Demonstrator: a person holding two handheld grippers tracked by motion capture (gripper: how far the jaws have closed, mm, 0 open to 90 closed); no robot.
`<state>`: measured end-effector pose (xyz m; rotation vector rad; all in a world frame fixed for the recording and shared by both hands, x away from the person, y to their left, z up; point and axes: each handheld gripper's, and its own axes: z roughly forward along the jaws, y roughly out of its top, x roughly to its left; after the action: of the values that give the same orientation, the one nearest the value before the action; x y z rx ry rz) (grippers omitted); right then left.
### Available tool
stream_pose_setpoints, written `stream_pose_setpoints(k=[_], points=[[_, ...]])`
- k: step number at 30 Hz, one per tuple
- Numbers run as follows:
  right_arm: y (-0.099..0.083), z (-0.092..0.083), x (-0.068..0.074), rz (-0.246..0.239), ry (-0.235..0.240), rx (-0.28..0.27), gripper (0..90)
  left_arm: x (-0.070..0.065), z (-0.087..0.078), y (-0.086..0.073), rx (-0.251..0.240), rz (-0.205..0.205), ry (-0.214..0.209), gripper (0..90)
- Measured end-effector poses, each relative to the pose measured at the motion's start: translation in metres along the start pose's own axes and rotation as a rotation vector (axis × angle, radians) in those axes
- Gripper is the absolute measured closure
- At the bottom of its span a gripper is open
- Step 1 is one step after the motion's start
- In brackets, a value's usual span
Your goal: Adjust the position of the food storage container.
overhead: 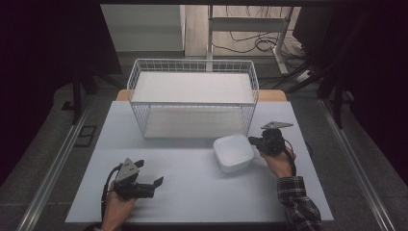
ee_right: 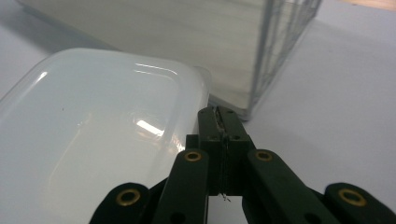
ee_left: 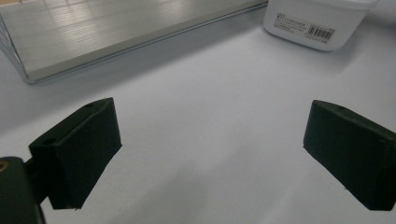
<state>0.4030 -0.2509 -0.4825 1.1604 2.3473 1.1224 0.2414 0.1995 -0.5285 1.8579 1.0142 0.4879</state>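
**White container pinched at its rim beside the wire basket**

White plastic container (overhead: 233, 152) sits on the desk (overhead: 192, 192) right of centre, just in front of the right front corner of the wire basket (overhead: 192, 96), near it and perhaps touching at the corner, though I cannot tell for certain. It stands upright with its open side up, and the left gripper view shows a barcode label (ee_left: 306, 28) on its side wall.

The right claw (overhead: 255, 142) comes at the container from its right side. In the right gripper view its jaws are pressed together on the near rim of the container (ee_right: 107, 140), with the wall of the tub apparently sandwiched between them. A grip on the thin rim makes sense: the body is too wide for the jaws to span, so the edge is the only part they can take. Gripping at the side nearest the hand also keeps the wrist low and clear of the basket's wire wall (ee_right: 285, 42).

The left claw (overhead: 149, 185) rests low near the front left part of the desk, well apart from the container, jaws spread wide with nothing between them. It points across the desk toward the container and the basket's base (ee_left: 93, 37), seemingly kept ready but out of the way.
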Motion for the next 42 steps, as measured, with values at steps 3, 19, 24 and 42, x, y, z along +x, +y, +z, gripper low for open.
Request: stream_pose_setpoints(k=[3,19,24,42], points=[[0.000,0.003,0.011,-0.024,0.029,0.008,88.9,0.000,0.000,0.000,0.000,0.000,-0.002,3.6],[-0.009,0.006,0.054,-0.073,0.130,0.048,88.9,0.000,-0.002,-0.001,-0.005,-0.005,-0.014,4.9],[-0.011,0.006,0.070,-0.101,0.160,0.056,88.9,0.001,-0.002,-0.001,-0.005,-0.009,-0.019,5.3],[-0.019,0.001,0.105,-0.151,0.213,0.069,87.5,0.000,-0.004,0.000,-0.001,-0.016,-0.025,6.9]])
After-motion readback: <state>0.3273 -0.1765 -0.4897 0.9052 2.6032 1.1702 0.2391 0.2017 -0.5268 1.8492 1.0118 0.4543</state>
